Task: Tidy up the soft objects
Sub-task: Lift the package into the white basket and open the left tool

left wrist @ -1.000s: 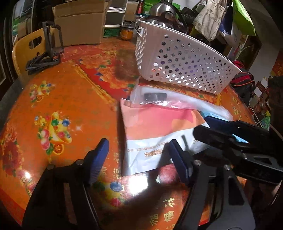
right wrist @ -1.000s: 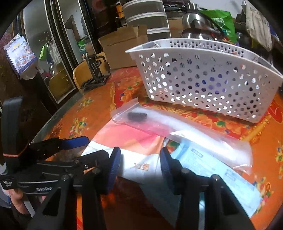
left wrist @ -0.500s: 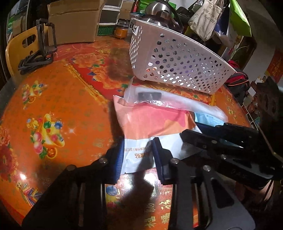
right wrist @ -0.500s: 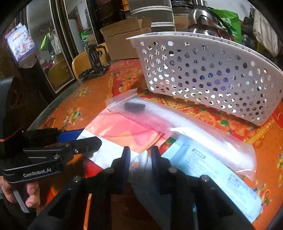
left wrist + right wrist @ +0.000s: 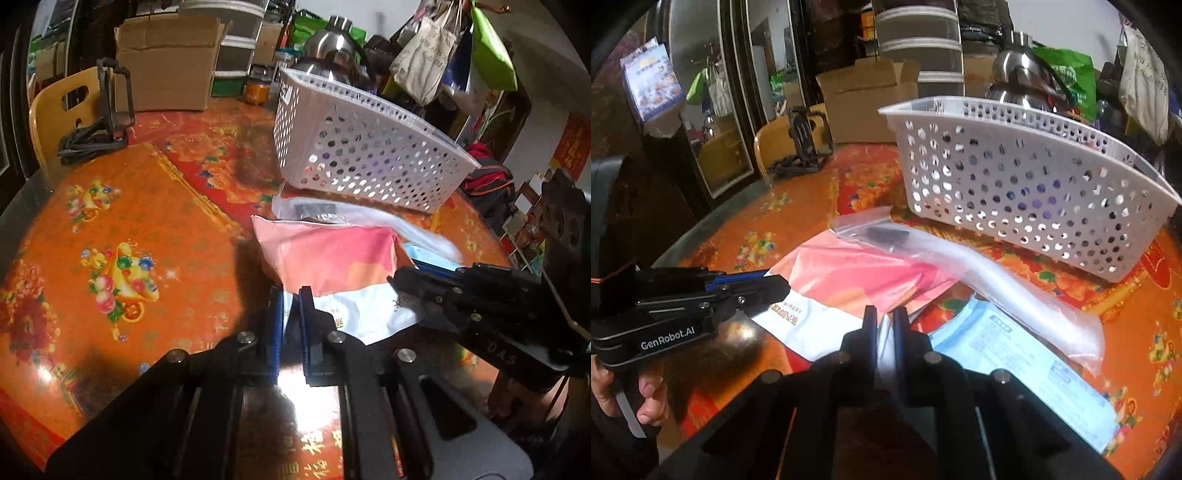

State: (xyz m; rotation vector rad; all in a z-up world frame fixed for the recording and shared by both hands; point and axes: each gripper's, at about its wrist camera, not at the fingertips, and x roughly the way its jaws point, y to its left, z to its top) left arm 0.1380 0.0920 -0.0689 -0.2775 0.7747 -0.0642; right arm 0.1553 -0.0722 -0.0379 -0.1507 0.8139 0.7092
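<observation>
From where I sat, the left gripper had its jaws pinched on the near left corner of the pink-and-white pouch lying on the counter. The right gripper had its jaws clamped on the pouch's near right edge. Both sets had just been closing. Beyond the pouch lay a clear bag, then the white basket.

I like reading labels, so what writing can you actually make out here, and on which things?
"GenRobot.AI": side of the left gripper.
"DAS": body of the right gripper.
Pink and white packet: Chinese print, too blurred.
Blue packet: too small.
Tablecloth: gold characters, blurred.
</observation>
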